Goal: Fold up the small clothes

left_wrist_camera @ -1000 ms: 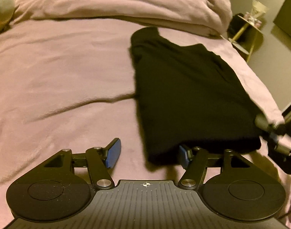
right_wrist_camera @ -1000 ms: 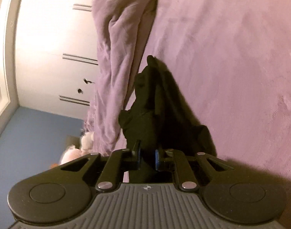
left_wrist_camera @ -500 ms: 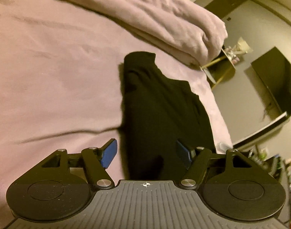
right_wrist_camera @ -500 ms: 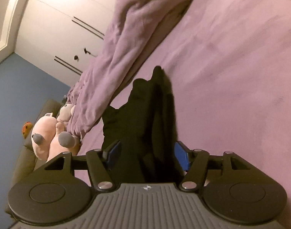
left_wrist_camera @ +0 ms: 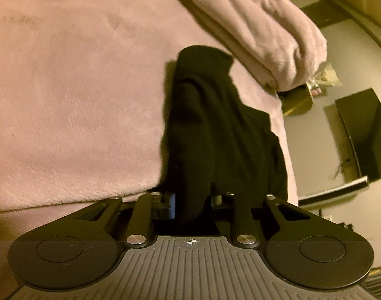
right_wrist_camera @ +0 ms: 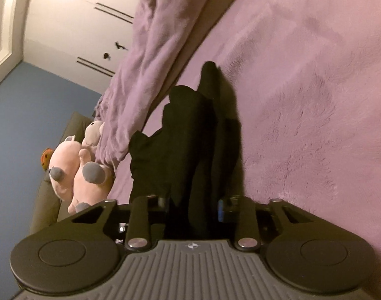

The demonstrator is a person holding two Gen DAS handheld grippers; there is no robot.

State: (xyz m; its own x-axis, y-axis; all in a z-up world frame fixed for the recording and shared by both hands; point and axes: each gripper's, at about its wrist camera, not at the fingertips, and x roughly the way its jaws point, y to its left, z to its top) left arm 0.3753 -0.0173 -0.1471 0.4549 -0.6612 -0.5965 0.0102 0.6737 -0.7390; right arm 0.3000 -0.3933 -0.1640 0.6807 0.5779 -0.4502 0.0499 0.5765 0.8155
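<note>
A small black garment [left_wrist_camera: 215, 125] lies lengthwise on the pink bed cover [left_wrist_camera: 78, 100]. My left gripper [left_wrist_camera: 193, 200] is shut on its near edge, the cloth bunched between the blue pads. In the right wrist view the same black garment [right_wrist_camera: 188, 137] runs away from me over the cover [right_wrist_camera: 303, 100]. My right gripper [right_wrist_camera: 194, 207] has its fingers closed in on the other near corner, the cloth filling the narrow gap between them. The fingertips of both grippers are mostly hidden by the fabric.
A rolled pink duvet [left_wrist_camera: 265, 32] lies along the far side of the bed, close to the garment's far end. Plush toys [right_wrist_camera: 78, 165] sit past the bed's end by a blue wall. A dark TV [left_wrist_camera: 363, 132] and a small side table [left_wrist_camera: 298, 100] stand off the bed.
The left gripper went from open beside the garment to shut on its near edge. The right gripper opened half a second ago and has closed again on the cloth. Both views tilted.
</note>
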